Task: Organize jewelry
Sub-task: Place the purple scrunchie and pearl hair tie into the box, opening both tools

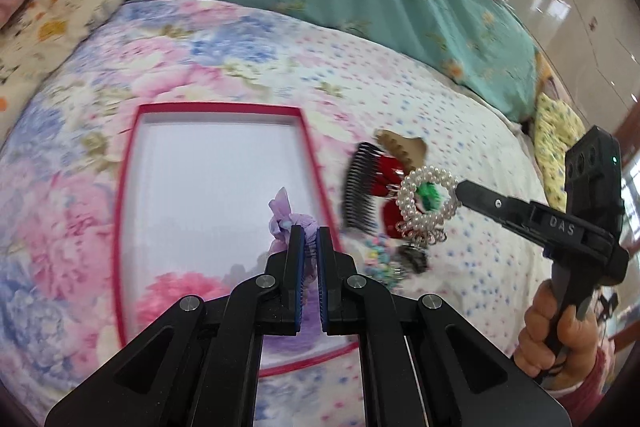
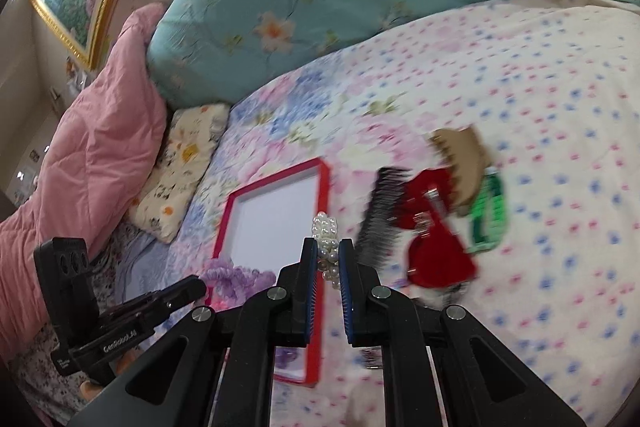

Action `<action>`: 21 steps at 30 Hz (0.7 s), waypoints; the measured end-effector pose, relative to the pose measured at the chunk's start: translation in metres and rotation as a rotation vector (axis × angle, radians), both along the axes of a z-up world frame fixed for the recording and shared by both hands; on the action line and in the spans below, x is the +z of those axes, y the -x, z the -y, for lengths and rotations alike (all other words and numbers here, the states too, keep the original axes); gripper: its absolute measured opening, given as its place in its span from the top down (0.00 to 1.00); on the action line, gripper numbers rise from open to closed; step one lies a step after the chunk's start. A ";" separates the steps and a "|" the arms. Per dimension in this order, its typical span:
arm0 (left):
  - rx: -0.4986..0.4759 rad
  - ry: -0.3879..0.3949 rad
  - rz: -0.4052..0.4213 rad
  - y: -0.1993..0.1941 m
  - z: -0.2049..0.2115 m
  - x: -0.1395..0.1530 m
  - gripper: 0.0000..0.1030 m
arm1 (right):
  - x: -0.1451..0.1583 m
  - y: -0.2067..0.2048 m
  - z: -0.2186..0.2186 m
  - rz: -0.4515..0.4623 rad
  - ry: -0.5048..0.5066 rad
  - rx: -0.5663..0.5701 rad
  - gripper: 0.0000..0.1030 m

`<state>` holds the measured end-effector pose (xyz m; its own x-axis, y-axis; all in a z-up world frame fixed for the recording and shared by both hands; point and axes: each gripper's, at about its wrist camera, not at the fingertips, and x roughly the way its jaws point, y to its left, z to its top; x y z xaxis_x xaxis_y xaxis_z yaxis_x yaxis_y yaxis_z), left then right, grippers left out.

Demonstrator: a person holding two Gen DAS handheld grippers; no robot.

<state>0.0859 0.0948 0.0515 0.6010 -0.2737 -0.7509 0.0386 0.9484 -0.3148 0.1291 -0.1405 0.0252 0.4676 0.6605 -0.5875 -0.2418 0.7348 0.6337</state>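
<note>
Left claw (image 1: 311, 233) pinches purple scrunchie (image 1: 282, 217) above red-rimmed tray's (image 1: 224, 109) right edge.

Raised lettering "DAS": on the body of the right claw (image 1: 460, 189), at 3 o'clock in the left wrist view. White print on the left claw (image 2: 196, 289) body, 8 o'clock in the right wrist view: too blurred to read.

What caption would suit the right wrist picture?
Right gripper lifts a pearl bracelet above the bed, beside a red-rimmed box.

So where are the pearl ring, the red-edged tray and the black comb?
pearl ring (image 1: 427, 201): left wrist view, its beaded loop.
red-edged tray (image 1: 219, 109): left wrist view, far rim.
black comb (image 2: 380, 215): right wrist view, its teeth.
</note>
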 end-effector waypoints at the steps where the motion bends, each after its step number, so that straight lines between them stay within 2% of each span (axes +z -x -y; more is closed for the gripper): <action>1: 0.011 0.001 -0.001 0.001 -0.005 -0.001 0.96 | 0.000 0.000 -0.007 0.000 0.000 0.013 0.90; 11: 0.114 0.021 -0.007 -0.012 -0.054 -0.012 0.96 | -0.001 -0.019 -0.082 0.006 -0.025 0.107 0.90; 19: 0.172 0.071 -0.005 -0.064 -0.082 -0.027 0.96 | -0.020 -0.072 -0.123 -0.039 -0.057 0.127 0.90; 21: 0.180 0.062 -0.001 -0.076 -0.085 -0.031 0.96 | -0.029 -0.088 -0.129 -0.058 -0.049 0.120 0.90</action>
